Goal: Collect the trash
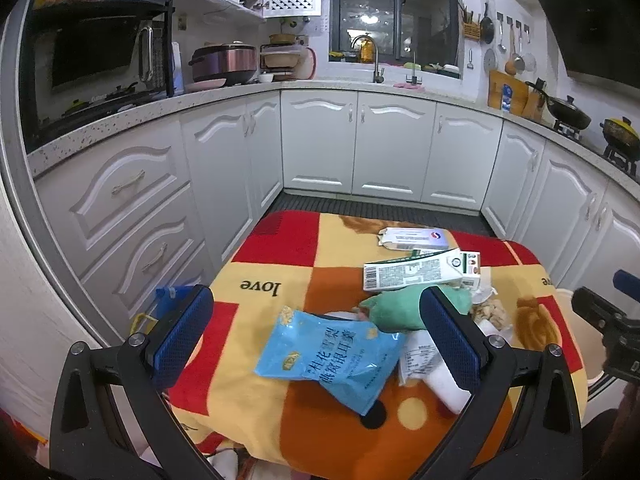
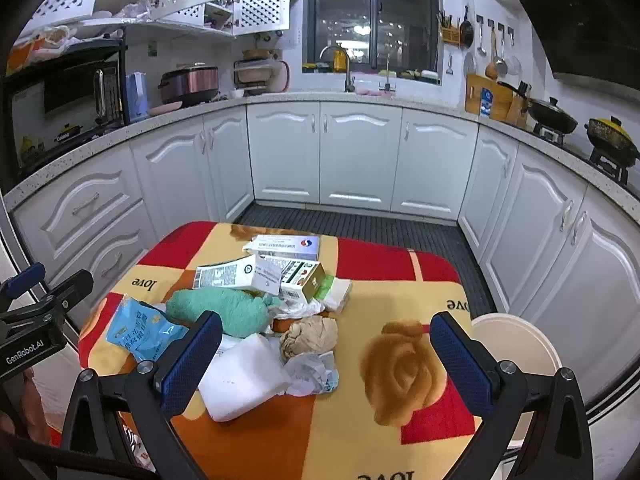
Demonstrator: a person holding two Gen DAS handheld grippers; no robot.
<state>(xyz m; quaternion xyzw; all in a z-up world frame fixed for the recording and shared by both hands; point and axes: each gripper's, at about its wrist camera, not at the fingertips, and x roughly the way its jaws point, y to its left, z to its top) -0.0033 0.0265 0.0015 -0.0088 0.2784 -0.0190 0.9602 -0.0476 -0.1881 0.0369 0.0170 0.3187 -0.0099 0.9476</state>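
Observation:
A pile of trash lies on a small table covered by a red, yellow and orange blanket (image 1: 280, 420) (image 2: 280, 440). It holds a blue snack bag (image 1: 328, 358) (image 2: 140, 330), a green crumpled cloth (image 1: 396, 310) (image 2: 224, 308), a white foam block (image 2: 240, 380), a brown paper wad (image 2: 308, 338), a clear plastic wrapper (image 2: 314, 372) and flattened cartons (image 1: 420, 272) (image 2: 288, 272). My left gripper (image 1: 316, 336) is open above the blue bag. My right gripper (image 2: 326, 360) is open above the foam block and wrapper. Both are empty.
A cream round bin (image 2: 516, 356) stands to the right of the table, its rim also in the left wrist view (image 1: 570, 300). White kitchen cabinets (image 2: 360, 156) surround the table on three sides. A blue object (image 1: 172, 300) sits on the floor at the table's left.

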